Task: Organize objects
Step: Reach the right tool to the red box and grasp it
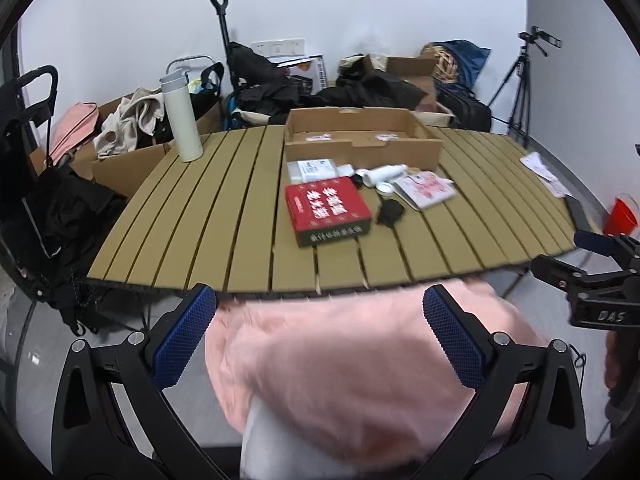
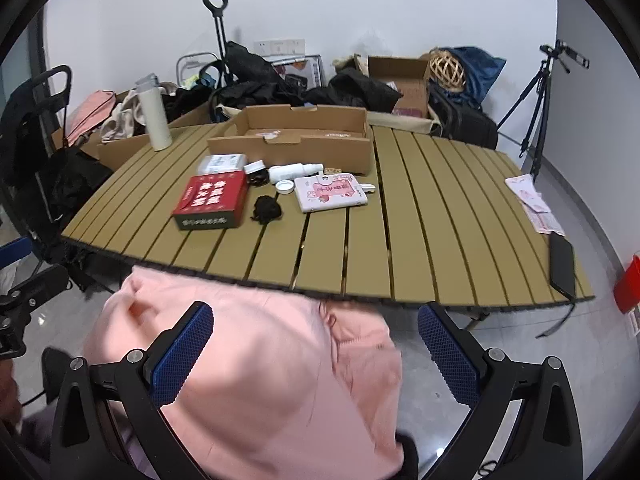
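Both grippers, left (image 1: 320, 344) and right (image 2: 316, 354), hang wide open before the table's (image 2: 420, 216) near edge, above pink cloth (image 1: 360, 368). The red box (image 2: 212, 200) sits mid-table; the right half is mostly bare.

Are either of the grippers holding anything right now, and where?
Nothing is held. The left gripper and right gripper are both open, short of the table, pink clothing beneath them.

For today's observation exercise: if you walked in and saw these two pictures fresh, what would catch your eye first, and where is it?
The pink fabric fills the foreground below the table's near edge, between the open blue pads of the left claw; the right claw is open too. On the slatted table, the red box stands out left of the small clutter, before an open cardboard tray. A tall white bottle stands alone at the far left corner.
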Motion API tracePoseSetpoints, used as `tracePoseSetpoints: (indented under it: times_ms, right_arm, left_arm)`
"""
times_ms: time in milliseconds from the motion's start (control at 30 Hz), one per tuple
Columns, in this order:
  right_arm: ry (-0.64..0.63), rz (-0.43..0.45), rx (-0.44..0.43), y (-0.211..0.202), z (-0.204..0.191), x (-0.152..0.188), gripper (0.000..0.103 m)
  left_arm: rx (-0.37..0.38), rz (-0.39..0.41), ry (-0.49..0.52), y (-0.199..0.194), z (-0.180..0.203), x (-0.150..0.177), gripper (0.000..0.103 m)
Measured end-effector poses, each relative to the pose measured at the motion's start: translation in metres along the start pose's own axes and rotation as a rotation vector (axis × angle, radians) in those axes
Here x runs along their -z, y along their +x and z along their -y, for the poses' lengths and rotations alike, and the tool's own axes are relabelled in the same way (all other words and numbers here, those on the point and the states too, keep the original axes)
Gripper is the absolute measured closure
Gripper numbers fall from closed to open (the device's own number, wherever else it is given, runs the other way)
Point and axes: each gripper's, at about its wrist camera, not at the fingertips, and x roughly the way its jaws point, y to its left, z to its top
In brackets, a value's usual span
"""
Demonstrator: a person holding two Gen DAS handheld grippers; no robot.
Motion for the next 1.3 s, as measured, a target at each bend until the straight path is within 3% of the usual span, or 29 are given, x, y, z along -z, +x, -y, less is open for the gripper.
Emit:
tracePoseSetpoints:
  times_ms: [100, 133, 200, 367, 433, 533, 600, 667, 700, 733, 800, 967, 1300]
  right_arm:
    - [0.003, -0.065, -0.054, 0.039, 0.006, -0.018, 0.004]
    - [-0.003, -0.097, -0.079, 0.054, 0.006, -0.024, 0.016]
    - [-0.01, -0.135, -0.144, 0.08, 0.005, -0.037, 0.028]
    - [0.0, -0.071, -0.297, 0.119, -0.011, -0.07, 0.028]
    - [-0.011, -0.041, -0.331, 0.137, -0.025, -0.085, 0.028]
    - [-0.076, -0.121, -0.383, 0.176, -0.051, -0.107, 0.028]
    - [-0.059, -0.185, -0.337, 0.202, -0.061, -0.118, 0.028]
    - [0.0, -0.233, -0.379, 0.224, -0.066, -0.125, 0.029]
    - [0.011, -0.244, -0.402, 0.232, -0.069, -0.127, 0.038]
    - [0.005, -0.255, -0.396, 0.237, -0.073, -0.127, 0.055]
    - [-0.012, -0.272, -0.404, 0.246, -0.081, -0.124, 0.065]
    - [-0.026, -0.269, -0.417, 0.242, -0.085, -0.124, 0.065]
    - [0.007, -0.106, -0.423, 0.108, -0.06, -0.094, 0.066]
  left_arm:
    - [0.062, -0.082, 0.001, 0.039, -0.005, -0.013, 0.0]
    - [0.077, -0.1, -0.017, 0.052, -0.009, -0.018, 0.0]
    - [0.069, -0.131, -0.039, 0.078, -0.015, -0.029, 0.0]
    - [0.095, -0.111, -0.048, 0.127, -0.027, -0.055, 0.002]
    - [0.105, -0.131, -0.063, 0.15, -0.035, -0.064, 0.008]
    - [0.148, -0.183, -0.114, 0.187, -0.047, -0.073, 0.026]
    - [0.171, -0.226, -0.159, 0.209, -0.056, -0.074, 0.037]
    - [0.2, -0.271, -0.184, 0.227, -0.06, -0.071, 0.043]
    - [0.206, -0.289, -0.193, 0.233, -0.061, -0.068, 0.048]
    - [0.228, -0.3, -0.207, 0.237, -0.062, -0.064, 0.049]
    - [0.286, -0.284, -0.252, 0.238, -0.066, -0.061, 0.064]
    - [0.283, -0.267, -0.278, 0.225, -0.062, -0.061, 0.073]
    - [0.329, -0.114, -0.203, 0.098, -0.029, -0.064, 0.075]
